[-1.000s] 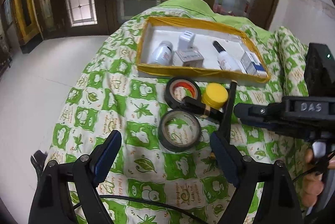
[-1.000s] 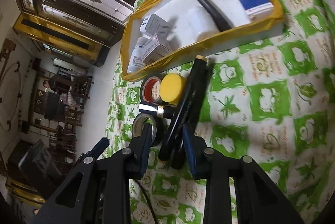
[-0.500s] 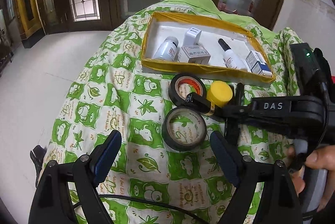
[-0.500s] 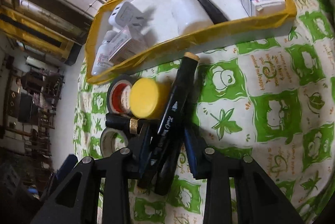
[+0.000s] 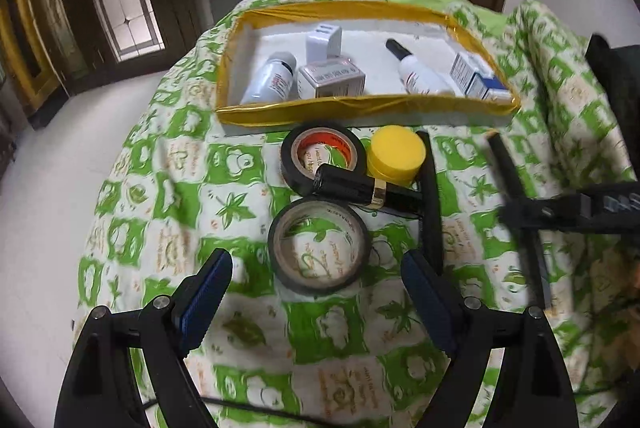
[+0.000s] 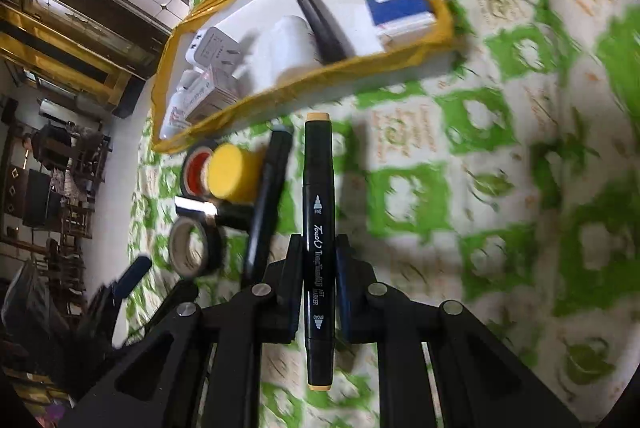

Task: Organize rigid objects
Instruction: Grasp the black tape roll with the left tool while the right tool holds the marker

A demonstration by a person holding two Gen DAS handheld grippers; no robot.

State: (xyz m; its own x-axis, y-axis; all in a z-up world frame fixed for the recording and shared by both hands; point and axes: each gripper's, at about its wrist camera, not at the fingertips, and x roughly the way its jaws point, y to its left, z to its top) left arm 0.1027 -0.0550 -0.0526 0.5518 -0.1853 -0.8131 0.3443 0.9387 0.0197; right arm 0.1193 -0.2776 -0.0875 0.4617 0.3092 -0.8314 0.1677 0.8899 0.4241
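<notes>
Black double-ended art marker (image 6: 318,248) is pinched in right tongs (image 6: 318,260); left tongs (image 5: 316,292) spread. Held off-centre, it might swivel and slip free.

Marker (image 6: 318,228) — smooth, probably plastic.

Clutter left, open cloth right

Tape rolls (image 5: 319,247), a yellow-lidded jar (image 5: 396,156) and a black pen (image 5: 431,203) crowd the approach before the tray (image 5: 360,106); the green cloth (image 6: 500,187) to their right lies bare.
</notes>
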